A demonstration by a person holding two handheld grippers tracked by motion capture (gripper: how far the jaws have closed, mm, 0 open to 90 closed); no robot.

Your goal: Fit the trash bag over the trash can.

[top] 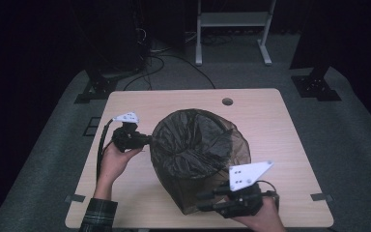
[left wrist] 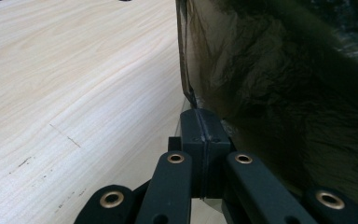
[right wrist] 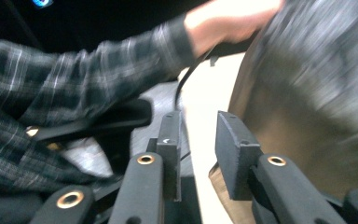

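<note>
Tabletop (top: 270, 121) of pale wood grain carries a round mesh bin (top: 193, 193) lined with a crinkled, glossy black bag (top: 193, 140). Left tongs (top: 147, 140), at the bin's left rim, are pressed together, pinching the bag's edge. Right tongs (top: 204, 202), beside the bin's near wall, stand spread with nothing between them.

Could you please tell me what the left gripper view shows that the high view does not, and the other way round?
The left gripper view shows up close the left gripper with its jaws shut on the edge of the black bag, and fine scratches on the table. The high view shows the right gripper beside the bag, the bag's open mouth, the table's round hole and a white stand behind. Both show bag, table and left gripper.
</note>
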